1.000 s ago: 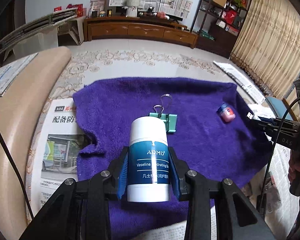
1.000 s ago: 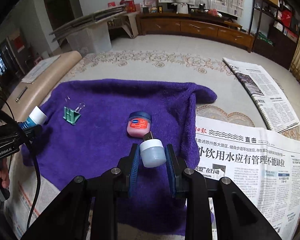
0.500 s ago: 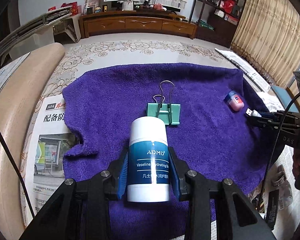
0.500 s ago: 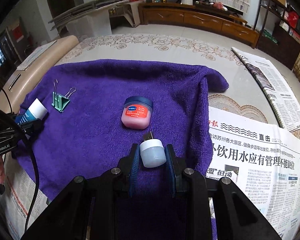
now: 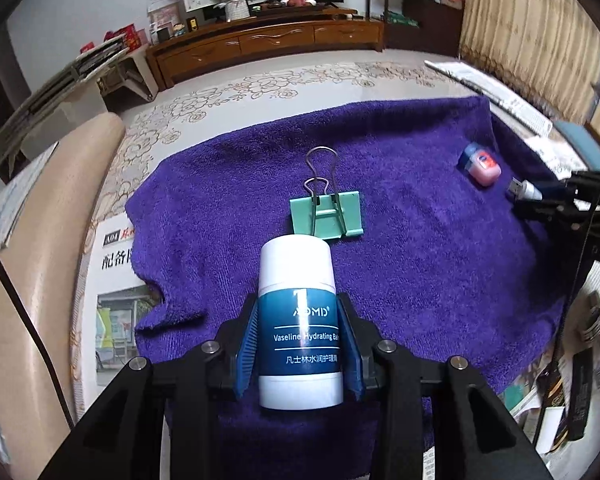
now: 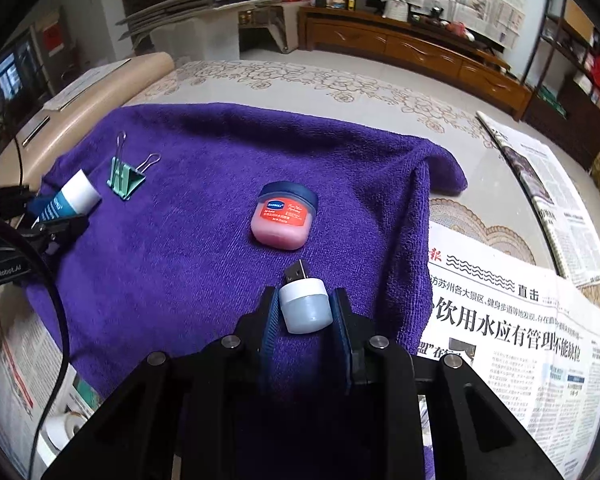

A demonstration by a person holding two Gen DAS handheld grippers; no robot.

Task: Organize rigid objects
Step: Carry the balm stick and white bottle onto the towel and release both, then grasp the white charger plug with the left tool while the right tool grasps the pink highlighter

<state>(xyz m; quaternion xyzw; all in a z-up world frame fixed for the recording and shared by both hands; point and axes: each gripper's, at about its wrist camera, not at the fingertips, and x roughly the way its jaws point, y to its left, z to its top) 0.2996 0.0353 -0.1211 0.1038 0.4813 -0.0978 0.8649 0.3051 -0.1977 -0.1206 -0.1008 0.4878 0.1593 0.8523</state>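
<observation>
My left gripper (image 5: 300, 344) is shut on a white and blue Vaseline balm tube (image 5: 298, 320), held over the purple towel (image 5: 420, 264). A green binder clip (image 5: 327, 218) lies just beyond the tube's tip. My right gripper (image 6: 305, 316) is shut on a small white USB light (image 6: 304, 304), its plug pointing at the pink Vaseline jar (image 6: 284, 216) a short way ahead. The jar also shows in the left wrist view (image 5: 480, 166), and the clip (image 6: 124, 178) and tube (image 6: 66, 200) show in the right wrist view.
Newspapers lie around the towel: one at the right (image 6: 520, 320), one at the left (image 5: 112, 280). A beige padded edge (image 5: 28, 280) runs along the left. A wooden cabinet (image 5: 268, 46) stands far behind. Small clutter (image 5: 572, 392) sits at the towel's near right.
Both grippers have moved forward and lower over the towel, still holding their objects. The binder clip and the pink jar now appear closer.
</observation>
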